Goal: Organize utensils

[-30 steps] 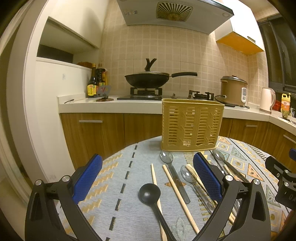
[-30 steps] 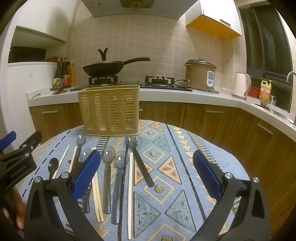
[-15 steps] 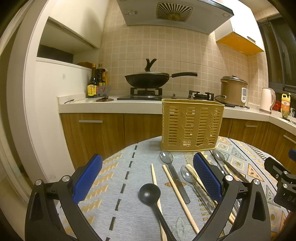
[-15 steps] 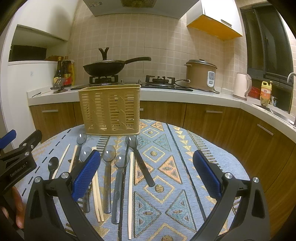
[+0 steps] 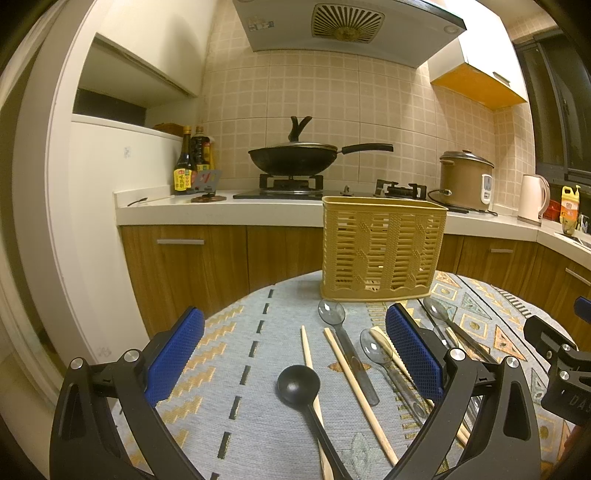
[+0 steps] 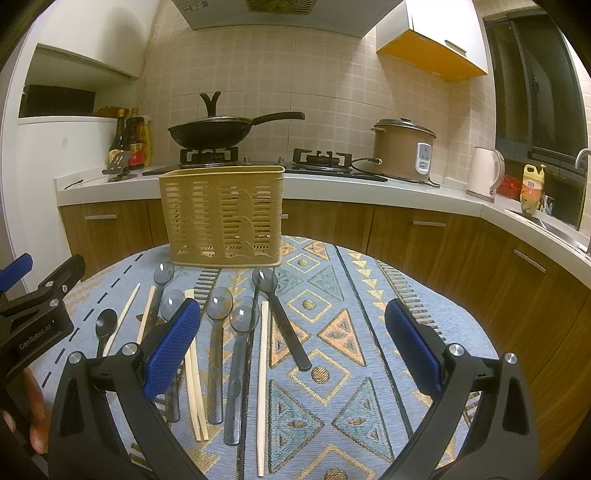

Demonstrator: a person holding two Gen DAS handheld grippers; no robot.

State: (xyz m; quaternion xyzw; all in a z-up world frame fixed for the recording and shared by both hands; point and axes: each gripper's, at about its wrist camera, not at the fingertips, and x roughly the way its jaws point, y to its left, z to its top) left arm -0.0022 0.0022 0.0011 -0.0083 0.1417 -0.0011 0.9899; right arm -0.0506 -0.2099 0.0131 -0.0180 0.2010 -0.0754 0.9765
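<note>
Left tool (image 5: 294, 354) and right tool (image 6: 292, 345) hovering, jaws apart, gripping nothing; spoons (image 6: 218, 321), chopsticks (image 6: 263, 376) lying on bench (image 6: 369, 332); basket (image 6: 223, 216) standing at 12 o'clock.

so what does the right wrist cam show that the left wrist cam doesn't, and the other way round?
Only the right wrist view: a faucet at the far right, the full spoon and chopstick row, the right gripper open and empty.

Only the left wrist view: the range hood vent, the black spoon close up between the open fingers of the left gripper.

Both: the tan slotted utensil basket, wok, rice cooker, kettle, patterned tablecloth.
</note>
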